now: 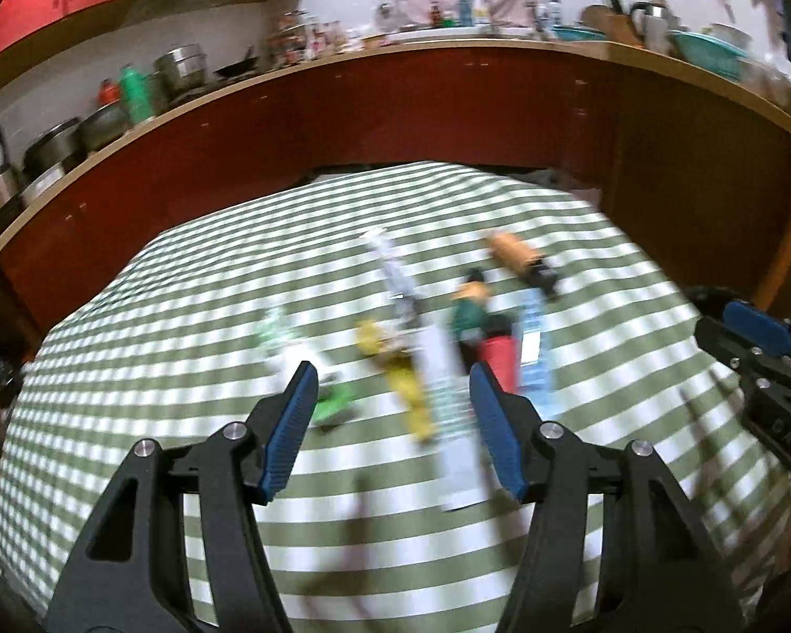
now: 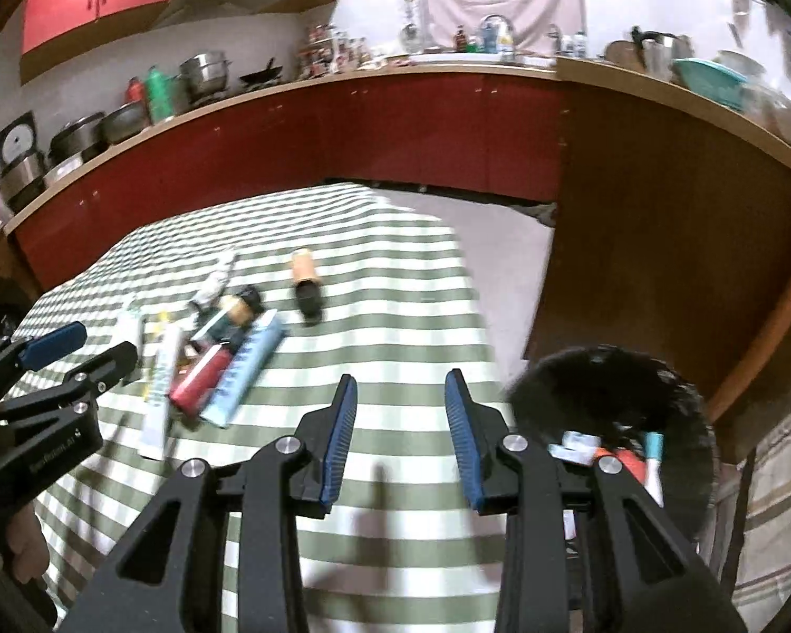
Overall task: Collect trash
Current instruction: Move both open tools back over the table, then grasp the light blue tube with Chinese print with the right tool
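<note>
Trash lies in a blurred pile on the green-and-white striped table (image 1: 132, 369): a yellow wrapper (image 1: 401, 380), a long white box (image 1: 443, 390), a red can (image 1: 498, 364), a light blue box (image 1: 535, 348), a green packet (image 1: 332, 403) and an orange bottle (image 1: 517, 258) with a black cap. My left gripper (image 1: 393, 369) hovers open just before the pile, holding nothing. My right gripper (image 2: 401, 377) is open and empty over the table's right part, with the pile (image 2: 211, 374) to its left. Each gripper shows in the other's view: the right gripper (image 1: 722, 322) and the left gripper (image 2: 105, 340).
A black bin (image 2: 685, 422) stands off the table's right edge with several thrown items (image 2: 627, 456) inside. Red lower cabinets (image 2: 395, 126) and a counter with pots and bottles curve behind the table. A hand (image 2: 21, 543) grips the left tool.
</note>
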`<state>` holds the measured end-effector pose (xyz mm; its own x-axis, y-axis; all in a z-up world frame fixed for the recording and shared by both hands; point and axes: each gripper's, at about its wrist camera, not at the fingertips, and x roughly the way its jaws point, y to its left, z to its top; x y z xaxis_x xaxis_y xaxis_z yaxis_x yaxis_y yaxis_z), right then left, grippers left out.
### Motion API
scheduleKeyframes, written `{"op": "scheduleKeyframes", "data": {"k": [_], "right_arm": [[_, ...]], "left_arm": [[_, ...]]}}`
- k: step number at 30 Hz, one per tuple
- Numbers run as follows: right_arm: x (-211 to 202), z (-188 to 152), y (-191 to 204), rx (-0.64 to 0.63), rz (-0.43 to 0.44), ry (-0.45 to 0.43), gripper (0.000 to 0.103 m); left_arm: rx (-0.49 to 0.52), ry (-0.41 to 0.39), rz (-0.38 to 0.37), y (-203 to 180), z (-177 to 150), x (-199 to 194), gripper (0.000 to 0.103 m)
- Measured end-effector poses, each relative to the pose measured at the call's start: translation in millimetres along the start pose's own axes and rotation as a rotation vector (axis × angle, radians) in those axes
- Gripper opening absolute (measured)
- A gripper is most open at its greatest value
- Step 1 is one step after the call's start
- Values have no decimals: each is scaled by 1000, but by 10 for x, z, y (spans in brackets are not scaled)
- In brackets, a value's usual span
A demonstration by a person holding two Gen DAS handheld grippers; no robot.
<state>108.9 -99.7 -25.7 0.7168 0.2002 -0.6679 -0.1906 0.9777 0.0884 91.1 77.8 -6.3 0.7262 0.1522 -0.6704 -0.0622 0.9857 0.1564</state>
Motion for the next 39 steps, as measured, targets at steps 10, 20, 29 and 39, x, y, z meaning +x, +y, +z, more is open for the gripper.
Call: {"op": "scheduleKeyframes", "data": {"k": [10, 20, 29, 39], "right_arm": [[294, 73, 517, -54, 25, 69, 35], [588, 148, 815, -114, -9, 150, 35], [686, 173, 949, -138, -25, 174, 35], [567, 94, 836, -126, -12, 162, 19]], "left_arm": [[-68, 38, 93, 734, -183, 91, 59], [-91, 49, 126, 1029, -262, 151, 59], [-118, 64, 103, 1089, -266, 230, 59], [-127, 75, 66, 1001, -271, 244, 60]]}}
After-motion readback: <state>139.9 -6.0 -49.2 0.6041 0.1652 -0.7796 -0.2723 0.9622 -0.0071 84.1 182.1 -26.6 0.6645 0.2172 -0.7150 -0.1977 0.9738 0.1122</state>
